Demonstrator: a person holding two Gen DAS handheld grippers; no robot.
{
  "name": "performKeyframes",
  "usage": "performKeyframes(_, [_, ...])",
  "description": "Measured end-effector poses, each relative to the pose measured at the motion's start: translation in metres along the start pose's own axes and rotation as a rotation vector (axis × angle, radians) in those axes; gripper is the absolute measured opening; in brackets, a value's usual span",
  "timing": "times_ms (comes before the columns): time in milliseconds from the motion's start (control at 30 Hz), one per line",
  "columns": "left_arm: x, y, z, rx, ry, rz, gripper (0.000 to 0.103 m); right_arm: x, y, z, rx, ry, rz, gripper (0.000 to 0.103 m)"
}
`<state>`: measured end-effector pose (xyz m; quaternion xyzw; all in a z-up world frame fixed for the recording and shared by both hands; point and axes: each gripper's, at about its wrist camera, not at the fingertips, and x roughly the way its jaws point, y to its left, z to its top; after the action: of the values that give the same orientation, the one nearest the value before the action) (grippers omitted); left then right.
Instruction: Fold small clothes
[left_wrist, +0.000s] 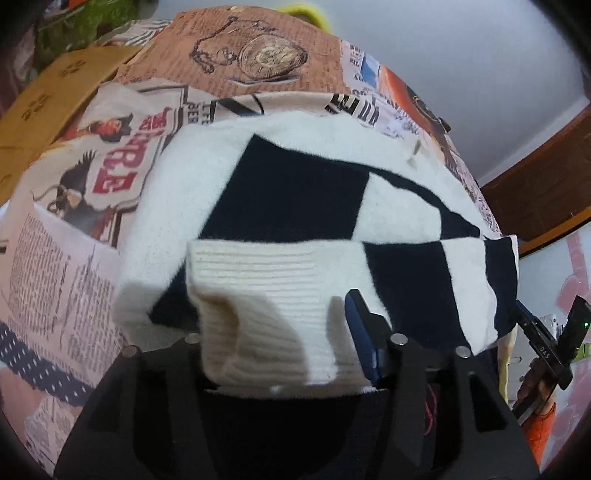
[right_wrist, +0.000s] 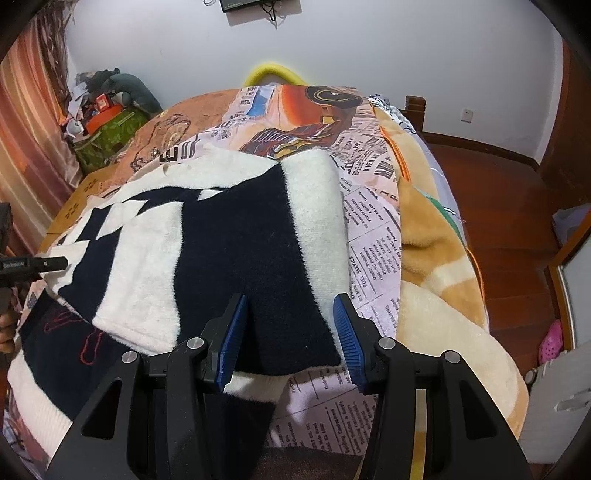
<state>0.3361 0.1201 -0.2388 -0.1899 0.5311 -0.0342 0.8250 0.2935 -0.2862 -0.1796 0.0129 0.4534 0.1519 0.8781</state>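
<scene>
In the left wrist view, our left gripper (left_wrist: 291, 332) has the ribbed white cuff (left_wrist: 266, 291) of the black-and-white sweater (left_wrist: 295, 192) bunched between its jaws, though we cannot tell whether the pads press it; the sweater lies partly folded on the printed bedspread (left_wrist: 74, 236). In the right wrist view, our right gripper (right_wrist: 291, 332) stands half open over the sweater's near edge, gripping nothing. We judge more folds remain.
</scene>
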Motion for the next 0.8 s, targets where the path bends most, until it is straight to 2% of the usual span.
performKeyframes(33, [0.000, -0.002, 0.002, 0.013, -0.005, 0.014, 0.017, 0.000, 0.000, 0.001, 0.004, -0.002, 0.000, 0.045])
performKeyframes(67, [0.000, -0.004, 0.004, 0.026, -0.003, 0.028, 0.009, -0.001, 0.000, 0.003, 0.011, -0.008, 0.000, 0.044])
performKeyframes(133, [-0.004, -0.009, 0.010, 0.050, -0.029, 0.045, 0.007, -0.002, 0.000, 0.007, 0.019, -0.020, -0.002, 0.045])
performKeyframes(233, [-0.019, -0.033, 0.021, 0.148, -0.108, 0.101, 0.007, -0.003, 0.002, 0.015, 0.021, -0.035, -0.006, 0.045])
performKeyframes(433, [-0.075, -0.090, 0.050, 0.301, -0.320, 0.087, 0.007, 0.003, 0.014, 0.033, 0.005, -0.053, -0.005, 0.044])
performKeyframes(500, [-0.092, -0.099, 0.056, 0.338, -0.384, 0.097, 0.007, 0.006, 0.019, 0.037, 0.000, -0.056, 0.000, 0.045])
performKeyframes(567, [-0.099, -0.097, 0.060, 0.348, -0.413, 0.116, 0.007, 0.009, 0.025, 0.041, -0.012, -0.059, 0.007, 0.045])
performKeyframes(633, [-0.096, -0.086, 0.062, 0.325, -0.408, 0.137, 0.007, 0.015, 0.034, 0.044, -0.030, -0.054, 0.005, 0.044])
performKeyframes(700, [-0.083, -0.063, 0.064, 0.281, -0.354, 0.138, 0.007, 0.022, 0.041, 0.045, -0.048, -0.043, 0.004, 0.044])
performKeyframes(800, [-0.043, -0.020, 0.060, 0.209, -0.197, 0.161, 0.009, 0.035, 0.048, 0.043, -0.064, -0.014, -0.006, 0.044])
